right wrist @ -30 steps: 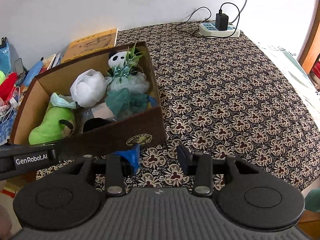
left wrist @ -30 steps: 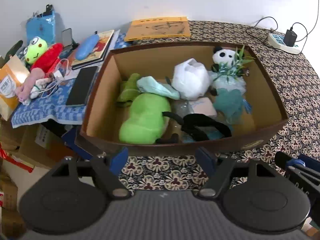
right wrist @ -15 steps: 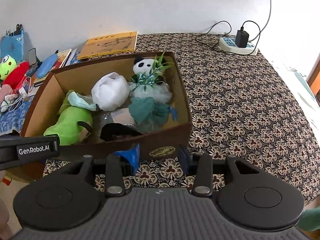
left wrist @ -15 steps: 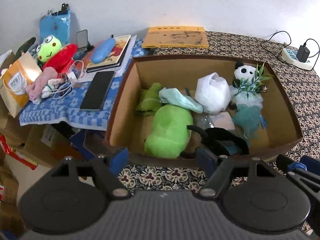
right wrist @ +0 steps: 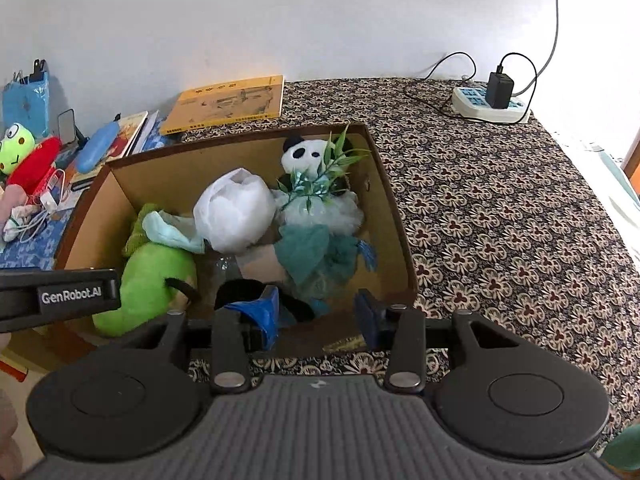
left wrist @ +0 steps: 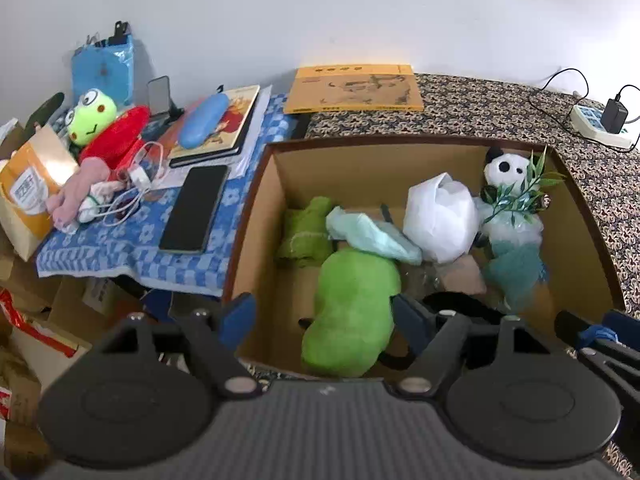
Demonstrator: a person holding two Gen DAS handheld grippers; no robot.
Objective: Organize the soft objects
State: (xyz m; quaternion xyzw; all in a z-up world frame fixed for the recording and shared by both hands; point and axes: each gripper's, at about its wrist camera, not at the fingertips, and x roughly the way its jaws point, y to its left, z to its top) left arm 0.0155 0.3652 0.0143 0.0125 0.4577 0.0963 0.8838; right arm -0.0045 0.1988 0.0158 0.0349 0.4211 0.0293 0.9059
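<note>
A brown cardboard box (left wrist: pixel 256 216) (right wrist: pixel 394 216) sits on the patterned table. It holds a green plush (left wrist: pixel 352 312) (right wrist: pixel 156 276), a white bundle (left wrist: pixel 438 218) (right wrist: pixel 234 216), a panda toy with green leaves (left wrist: pixel 506 172) (right wrist: pixel 308 156), teal cloth (left wrist: pixel 514 272) (right wrist: pixel 316 256) and a black strap. Left of the box lie a frog plush (left wrist: pixel 92 114) (right wrist: pixel 14 148), a red plush (left wrist: pixel 116 136) and a pink plush (left wrist: pixel 76 192). My left gripper (left wrist: pixel 326 318) hangs open over the box's near left part, nothing between its fingers. My right gripper (right wrist: pixel 318 314) is open over the near wall, empty.
A blue checked cloth (left wrist: pixel 104 240) carries a black phone (left wrist: pixel 196 208), books, a blue case (left wrist: pixel 202 120) and white cables. A yellow book (left wrist: pixel 354 88) lies behind the box. A power strip with charger (right wrist: pixel 492 100) sits at the far right. Cardboard clutter lies lower left.
Both grippers have moved forward and left, so the box now lies under their fingers rather than ahead of them. Neither jaw opening has visibly changed, and nothing was picked up.
</note>
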